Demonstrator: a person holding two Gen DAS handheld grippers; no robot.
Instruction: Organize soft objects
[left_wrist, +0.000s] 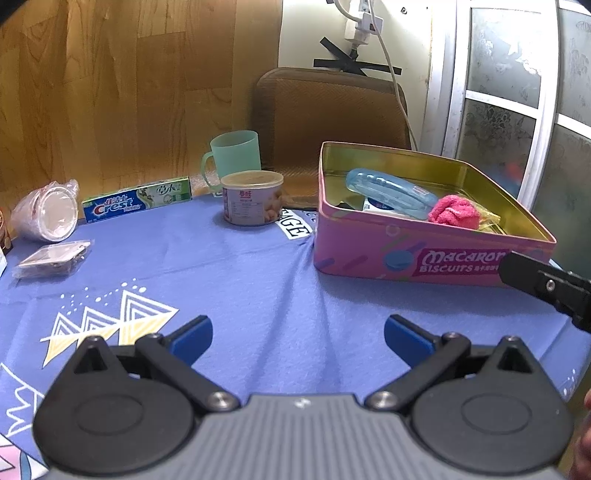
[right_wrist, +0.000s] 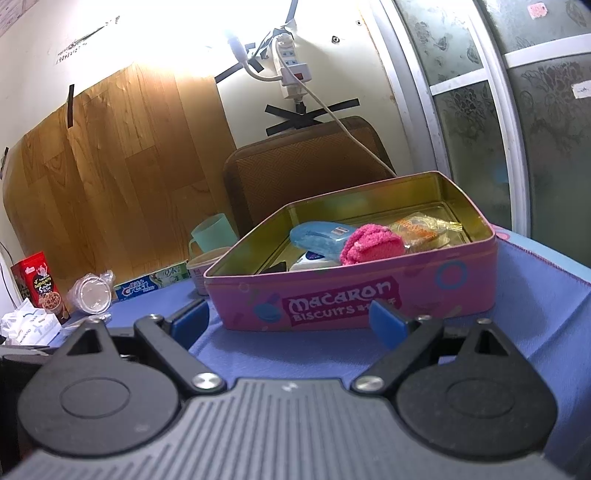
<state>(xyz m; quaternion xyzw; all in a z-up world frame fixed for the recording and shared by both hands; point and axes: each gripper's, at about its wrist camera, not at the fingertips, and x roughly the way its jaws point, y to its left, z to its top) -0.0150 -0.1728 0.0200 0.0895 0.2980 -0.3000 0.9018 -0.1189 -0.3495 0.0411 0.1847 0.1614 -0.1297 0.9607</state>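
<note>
Blue cloth (left_wrist: 258, 280): cup (left_wrist: 236, 155) & can (left_wrist: 252, 197) beside tin (left_wrist: 369, 254).

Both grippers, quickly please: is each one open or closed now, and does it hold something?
Left gripper: open, holding nothing; only the blue cloth lies below.
Right gripper: open, holding nothing; the pink tin stands just ahead.
</note>
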